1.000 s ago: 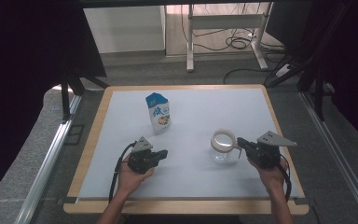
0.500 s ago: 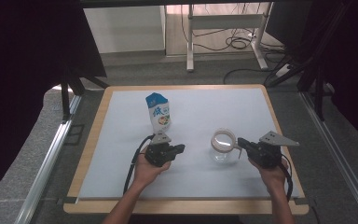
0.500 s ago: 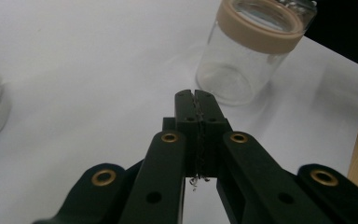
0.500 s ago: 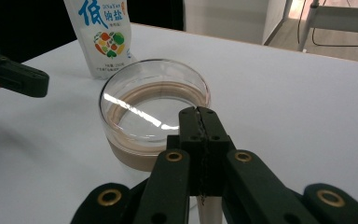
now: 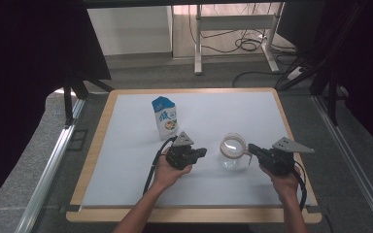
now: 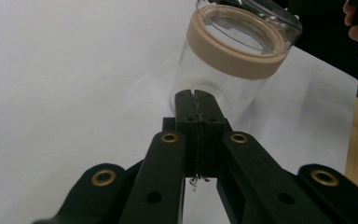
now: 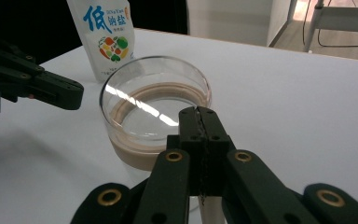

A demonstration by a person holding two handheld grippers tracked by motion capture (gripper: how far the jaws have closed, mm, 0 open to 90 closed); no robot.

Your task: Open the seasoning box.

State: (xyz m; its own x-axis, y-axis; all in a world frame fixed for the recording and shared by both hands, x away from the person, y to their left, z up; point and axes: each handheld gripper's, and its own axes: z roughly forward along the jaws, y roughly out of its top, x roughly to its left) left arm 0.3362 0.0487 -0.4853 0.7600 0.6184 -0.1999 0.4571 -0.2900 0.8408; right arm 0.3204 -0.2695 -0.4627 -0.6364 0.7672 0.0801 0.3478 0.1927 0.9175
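Note:
A clear glass jar with a beige lid band stands on the white mat, right of centre. My left gripper points at it from the left, a short gap away, jaws shut and empty. In the left gripper view the shut tips sit just short of the jar. My right gripper is shut and empty at the jar's right side. Its tips overlap the jar rim in the right gripper view; whether they touch it I cannot tell.
A blue-and-white salt bag stands upright behind and left of the jar, also visible as the bag beyond my left gripper. The wooden board's front edge lies near the person's forearms. Dark frames and cables ring the table.
My left gripper has moved right across the mat toward the jar, still shut. The right gripper, the jar and the salt bag have stayed in place.

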